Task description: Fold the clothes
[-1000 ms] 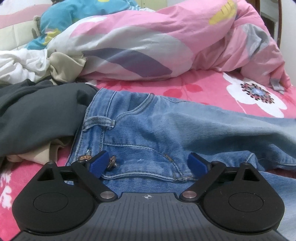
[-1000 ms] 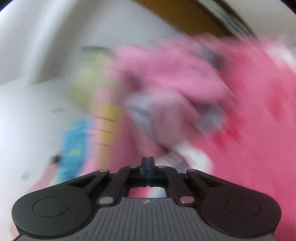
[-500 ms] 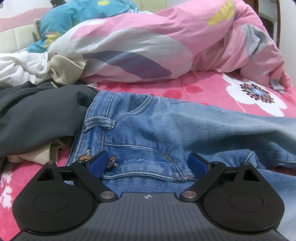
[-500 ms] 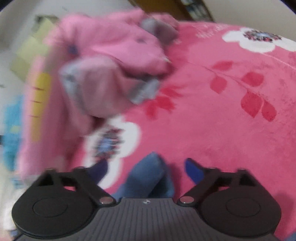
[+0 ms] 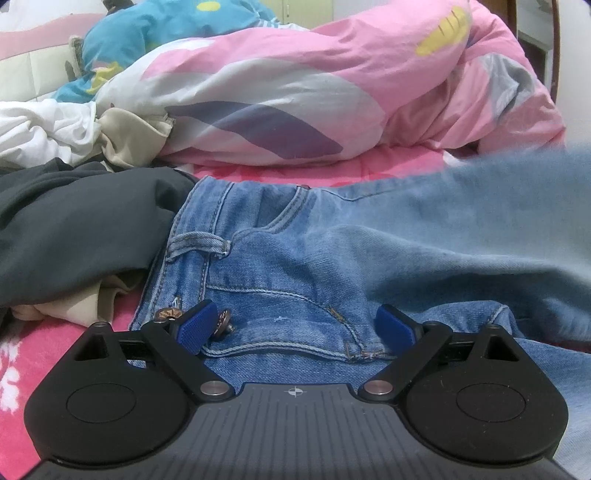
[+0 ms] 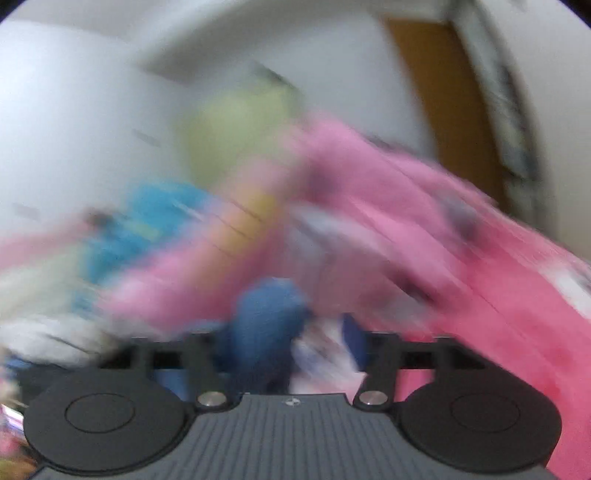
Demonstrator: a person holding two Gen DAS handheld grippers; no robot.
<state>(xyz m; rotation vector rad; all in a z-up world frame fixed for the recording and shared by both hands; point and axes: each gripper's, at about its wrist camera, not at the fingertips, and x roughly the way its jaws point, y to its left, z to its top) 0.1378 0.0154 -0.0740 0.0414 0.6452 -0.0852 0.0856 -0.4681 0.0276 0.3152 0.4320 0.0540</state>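
Lying waist-first on the pink bedsheet (image 5: pixel 22 354), the jeans (image 5: pixel 295 266) spread toward three o'clock. The left gripper (image 5: pixel 295 326) sits released over the waistband; the right gripper (image 6: pixel 284 332), jaws just closing, straddles blurred denim, grip unclear.

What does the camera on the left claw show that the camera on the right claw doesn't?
Only the left view shows the jeans' waistband, with its metal button, and a dark grey garment beside it, all sharp; the left claw stands open over the denim.

Only the right view, badly blurred, shows a brown door and white wall, with a bunch of blue denim between the right claw's open fingers.

Both show the pink quilt and blue cloth behind.
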